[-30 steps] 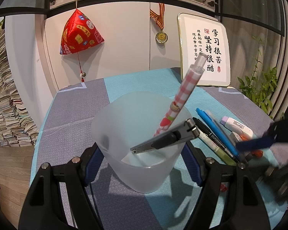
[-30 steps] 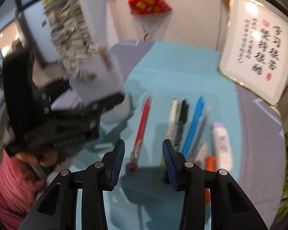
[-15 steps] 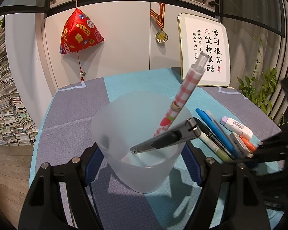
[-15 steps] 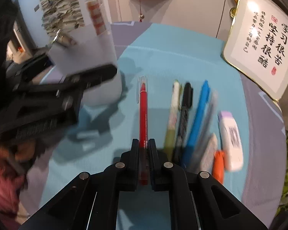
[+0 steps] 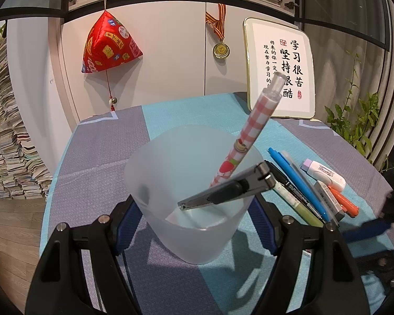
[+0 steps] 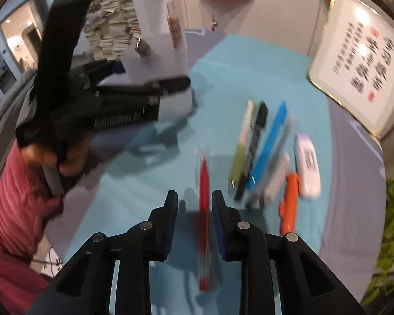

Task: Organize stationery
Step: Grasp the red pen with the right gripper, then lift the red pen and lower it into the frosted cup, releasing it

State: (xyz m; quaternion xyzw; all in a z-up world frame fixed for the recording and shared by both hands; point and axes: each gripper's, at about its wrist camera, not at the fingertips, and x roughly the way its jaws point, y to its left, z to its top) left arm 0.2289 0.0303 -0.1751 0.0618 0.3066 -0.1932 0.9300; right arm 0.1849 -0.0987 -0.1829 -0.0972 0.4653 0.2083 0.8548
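At the bottom of the right wrist view, the right claw [image 6: 194, 211] stands spread, its fingers either side of the red pen [image 6: 203, 183] without pinching it; the frame is blurred, so whether the pen rests on the worktop [image 6: 236, 73] or hangs loose I cannot say. The pen's long axis runs straight up the frame, in line with the fingers, so this claw is much the nearer to it. Beyond, right of centre, the other pens and markers [image 6: 269, 141] lie side by side. In the left wrist view, the left claw [image 5: 194, 225] is pressed against the frosted cup [image 5: 170, 173], which holds a checked pen [image 5: 252, 131] and a utility knife [image 5: 228, 189] leaning right.
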